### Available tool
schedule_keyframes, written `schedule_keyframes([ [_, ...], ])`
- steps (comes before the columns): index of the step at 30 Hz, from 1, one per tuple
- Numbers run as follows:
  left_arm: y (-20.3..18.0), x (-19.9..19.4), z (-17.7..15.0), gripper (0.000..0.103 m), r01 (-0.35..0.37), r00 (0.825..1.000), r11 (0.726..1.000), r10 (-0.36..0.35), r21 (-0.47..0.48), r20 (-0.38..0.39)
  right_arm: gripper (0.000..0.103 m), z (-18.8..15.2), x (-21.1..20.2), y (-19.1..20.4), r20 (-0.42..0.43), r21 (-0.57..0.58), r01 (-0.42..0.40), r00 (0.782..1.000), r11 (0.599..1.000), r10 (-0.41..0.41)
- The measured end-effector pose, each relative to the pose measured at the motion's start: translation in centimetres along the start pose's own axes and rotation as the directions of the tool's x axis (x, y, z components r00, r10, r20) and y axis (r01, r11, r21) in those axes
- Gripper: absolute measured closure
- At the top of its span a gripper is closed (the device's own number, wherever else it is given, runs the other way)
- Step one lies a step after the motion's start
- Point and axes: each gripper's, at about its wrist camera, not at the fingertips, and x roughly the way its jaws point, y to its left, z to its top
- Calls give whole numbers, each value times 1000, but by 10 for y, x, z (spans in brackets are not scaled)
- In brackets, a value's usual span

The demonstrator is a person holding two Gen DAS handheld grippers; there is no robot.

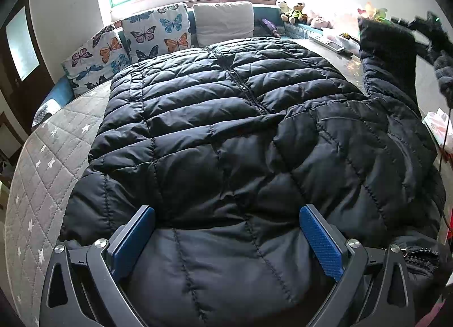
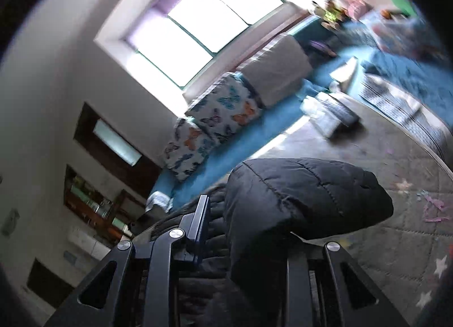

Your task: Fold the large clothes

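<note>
Right gripper (image 2: 243, 230) is clamped on the black quilted puffer jacket's sleeve (image 2: 305, 193), raised to fold inward. Left gripper (image 1: 226, 242) gapes wide, holding nothing, above the jacket body (image 1: 226, 128), probably ready to steady it.

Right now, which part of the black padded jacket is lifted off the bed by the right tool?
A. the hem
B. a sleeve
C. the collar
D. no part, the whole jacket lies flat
B: in the left wrist view the sleeve rises from the jacket up to the right tool, and in the right wrist view its end is pinched between the tool's fingers above the bed.
</note>
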Motion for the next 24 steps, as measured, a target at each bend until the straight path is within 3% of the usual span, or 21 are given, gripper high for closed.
schedule_keyframes([
  [6,4,-4,0,0,24,1000,1000,-24,-11,8,72,-22,-7,86,-24,-170,-68,998,983,65],
  [12,8,-19,-4,0,58,998,998,-57,-33,33,72,-81,14,179,-142,-395,-144,985,907,95],
  [18,16,-56,-23,0,53,993,998,-48,-36,107,72,-164,61,240,-271,-603,-177,963,777,9],
  [24,40,-89,-51,0,56,988,991,-38,-118,151,72,-237,113,254,-384,-719,-187,910,669,-159],
])
